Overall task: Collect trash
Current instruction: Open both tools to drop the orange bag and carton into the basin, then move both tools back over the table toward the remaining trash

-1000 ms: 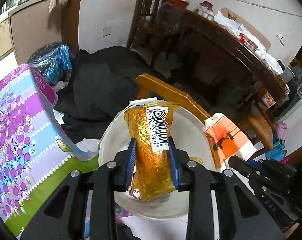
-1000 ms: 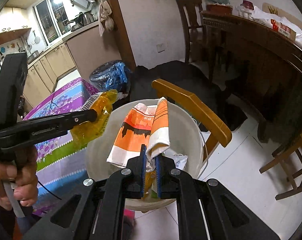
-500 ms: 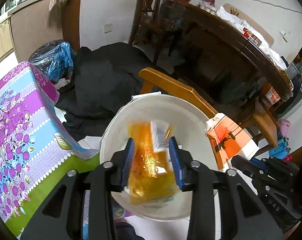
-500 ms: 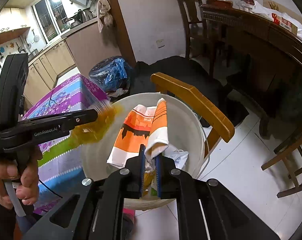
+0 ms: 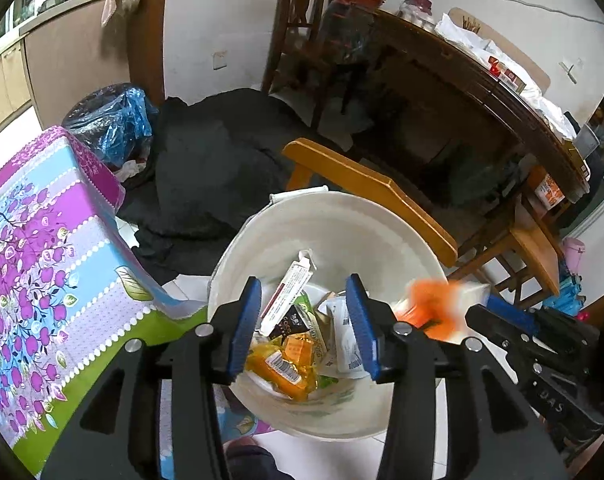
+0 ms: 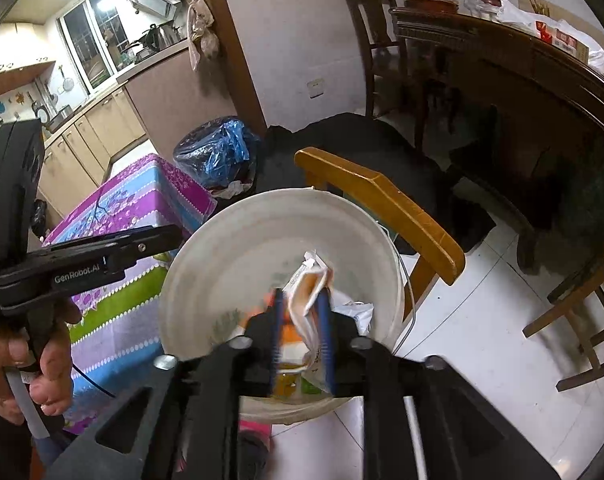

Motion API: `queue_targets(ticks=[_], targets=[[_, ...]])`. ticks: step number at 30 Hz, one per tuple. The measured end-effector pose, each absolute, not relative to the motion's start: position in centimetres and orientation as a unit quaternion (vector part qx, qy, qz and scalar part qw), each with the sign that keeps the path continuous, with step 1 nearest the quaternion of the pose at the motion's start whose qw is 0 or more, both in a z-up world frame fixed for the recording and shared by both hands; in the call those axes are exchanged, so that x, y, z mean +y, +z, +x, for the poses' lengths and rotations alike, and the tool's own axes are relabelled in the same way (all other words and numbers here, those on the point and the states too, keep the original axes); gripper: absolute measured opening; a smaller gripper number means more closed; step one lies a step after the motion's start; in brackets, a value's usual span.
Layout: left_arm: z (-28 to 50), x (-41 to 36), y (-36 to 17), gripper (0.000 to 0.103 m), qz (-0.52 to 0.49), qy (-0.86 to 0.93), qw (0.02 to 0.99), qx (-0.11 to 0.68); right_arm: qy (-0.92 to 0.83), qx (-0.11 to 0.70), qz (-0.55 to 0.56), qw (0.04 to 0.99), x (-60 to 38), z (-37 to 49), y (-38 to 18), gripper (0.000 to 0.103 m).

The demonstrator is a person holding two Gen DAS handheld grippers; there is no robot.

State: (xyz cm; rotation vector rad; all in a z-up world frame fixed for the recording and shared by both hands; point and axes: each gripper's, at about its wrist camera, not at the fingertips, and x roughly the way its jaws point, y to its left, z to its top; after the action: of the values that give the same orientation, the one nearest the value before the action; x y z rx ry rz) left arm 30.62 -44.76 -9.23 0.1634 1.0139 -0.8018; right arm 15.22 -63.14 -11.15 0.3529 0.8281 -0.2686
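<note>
Claws hang over a white bucket [image 5: 342, 232]: the left claw [image 5: 302, 326] is opening, empty, its yellow wrapper [image 5: 282, 368] lying below among trash. The right claw [image 6: 301, 330] is opening too, an orange-and-white packet [image 6: 308, 308] blurred between its pads.

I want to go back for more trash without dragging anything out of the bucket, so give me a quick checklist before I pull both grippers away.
1. Yellow wrapper lying in the white bucket: ok.
2. Left gripper empty, its jaws opening with nothing between them: ok.
3. Orange and white bag free of the right gripper: cannot tell. The jaws are opening, but the blurred bag is between them.
4. Orange and white bag over the bucket mouth, not the floor: ok.
5. Bucket upright beside the wooden chair: ok.
6. Other trash, such as the white packet, inside the rim: ok.
</note>
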Motion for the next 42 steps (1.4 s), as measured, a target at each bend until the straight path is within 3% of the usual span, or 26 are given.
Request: queue_targets(ticks=[2, 36, 38, 39, 41, 42], targets=[[30.7, -44.7, -9.1, 0.043, 0.076, -0.371, 0.796, 0.472, -0.13, 0.395, 0.17, 0.893, -63.1, 15.2, -11.0, 0.036], [29.4, -43.4, -8.0, 0.043, 0.086, -0.37, 0.807, 0.452, -0.127, 0.379, 0.166, 0.901, -61.8, 14.4, -9.6, 0.04], [29.0, -42.8, -8.1, 0.047, 0.089, -0.371, 0.809, 0.448, -0.129, 0.367, 0.16, 0.907, -61.3, 14.1, -9.1, 0.043], [28.8, -42.2, -8.2, 0.05, 0.092, -0.371, 0.811, 0.442, -0.129, 0.355, 0.155, 0.913, -60.9, 13.8, -8.7, 0.05], [28.6, -40.8, -8.3, 0.052, 0.097, -0.367, 0.817, 0.435, -0.128, 0.325, 0.142, 0.926, -59.5, 12.8, -7.8, 0.075], [28.7, -39.8, -8.5, 0.053, 0.096, -0.365, 0.819, 0.432, -0.126, 0.312, 0.136, 0.932, -58.7, 12.5, -7.4, 0.077]])
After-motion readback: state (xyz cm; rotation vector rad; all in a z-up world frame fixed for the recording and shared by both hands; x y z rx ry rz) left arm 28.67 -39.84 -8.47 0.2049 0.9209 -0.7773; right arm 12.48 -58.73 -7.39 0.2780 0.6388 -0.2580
